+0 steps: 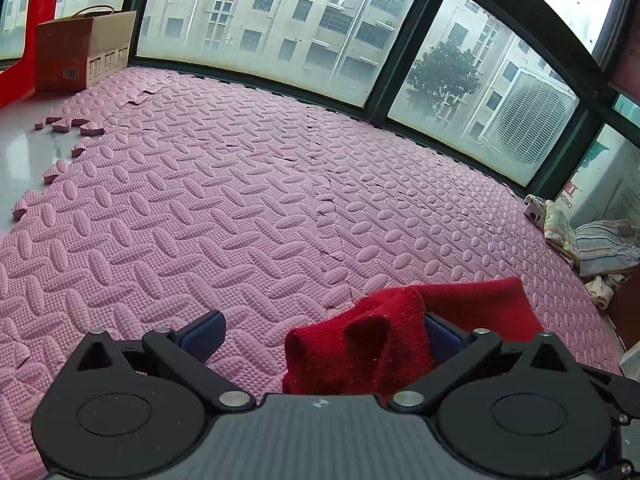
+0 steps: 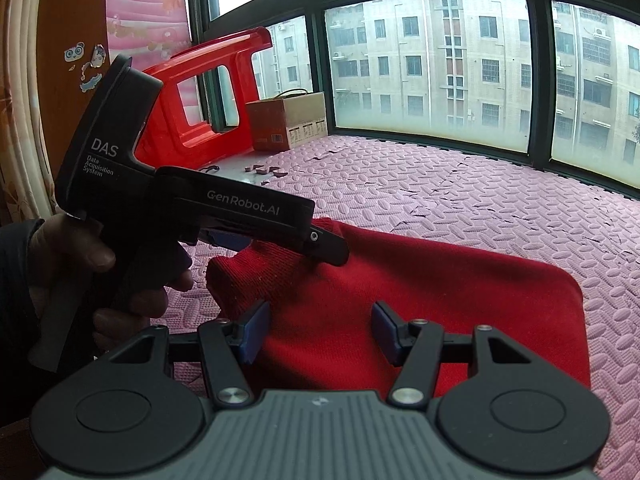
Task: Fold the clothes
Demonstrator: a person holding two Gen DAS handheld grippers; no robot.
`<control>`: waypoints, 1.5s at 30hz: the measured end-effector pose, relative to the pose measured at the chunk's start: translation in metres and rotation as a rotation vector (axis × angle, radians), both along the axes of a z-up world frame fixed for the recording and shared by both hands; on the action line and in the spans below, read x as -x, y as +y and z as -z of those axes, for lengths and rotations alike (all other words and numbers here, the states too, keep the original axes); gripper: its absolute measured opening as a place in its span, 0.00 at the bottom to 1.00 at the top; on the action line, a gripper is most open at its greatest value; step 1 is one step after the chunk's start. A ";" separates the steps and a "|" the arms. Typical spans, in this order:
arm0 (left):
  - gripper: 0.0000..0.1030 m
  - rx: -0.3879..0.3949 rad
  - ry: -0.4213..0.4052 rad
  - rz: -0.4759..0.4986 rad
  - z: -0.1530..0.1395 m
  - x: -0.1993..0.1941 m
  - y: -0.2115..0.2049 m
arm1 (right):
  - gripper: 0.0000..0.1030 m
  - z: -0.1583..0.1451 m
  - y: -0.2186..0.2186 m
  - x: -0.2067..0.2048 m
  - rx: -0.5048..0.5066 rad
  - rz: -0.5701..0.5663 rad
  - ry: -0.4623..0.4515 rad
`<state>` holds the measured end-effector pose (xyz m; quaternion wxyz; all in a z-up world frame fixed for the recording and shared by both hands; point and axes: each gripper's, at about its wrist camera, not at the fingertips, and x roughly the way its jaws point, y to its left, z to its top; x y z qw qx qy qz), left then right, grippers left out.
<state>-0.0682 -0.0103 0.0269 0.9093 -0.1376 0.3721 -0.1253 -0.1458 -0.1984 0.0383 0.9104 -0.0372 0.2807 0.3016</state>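
The red sweater point(image 2: 420, 304) lies on the pink foam mat point(image 2: 460, 184), near both cameras, mostly flattened into a rounded rectangle, with one ribbed end bunched up at its left edge. The left gripper point(image 1: 324, 334) stands wide open, its blue pads well apart; a lump of that ribbed knit point(image 1: 360, 344) sits between them, resting against the right pad and clear of the left, so nothing is clamped. The right gripper point(image 2: 320, 330) is open too, hovering just above the body of the sweater with its jaws spread over plain red cloth.

The risk, as I judge it, is in the bunch. Closing on a thick, springy lump could catch several layers at once and drag the flat part askew. The knit is soft and slack (it will sag rather than hold a crease), so a fold released carelessly may spring back. The mat is embossed with raised ovals and its puzzle seams gape in places, which could snag a dragged hem.

Far left stand a cardboard box point(image 2: 286, 126) and a red plastic stool point(image 2: 200, 100); other clothes point(image 1: 600, 246) lie heaped at the right.
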 end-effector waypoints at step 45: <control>1.00 0.027 0.004 -0.017 0.009 0.001 0.003 | 0.57 -0.002 -0.080 -0.071 0.095 0.281 0.016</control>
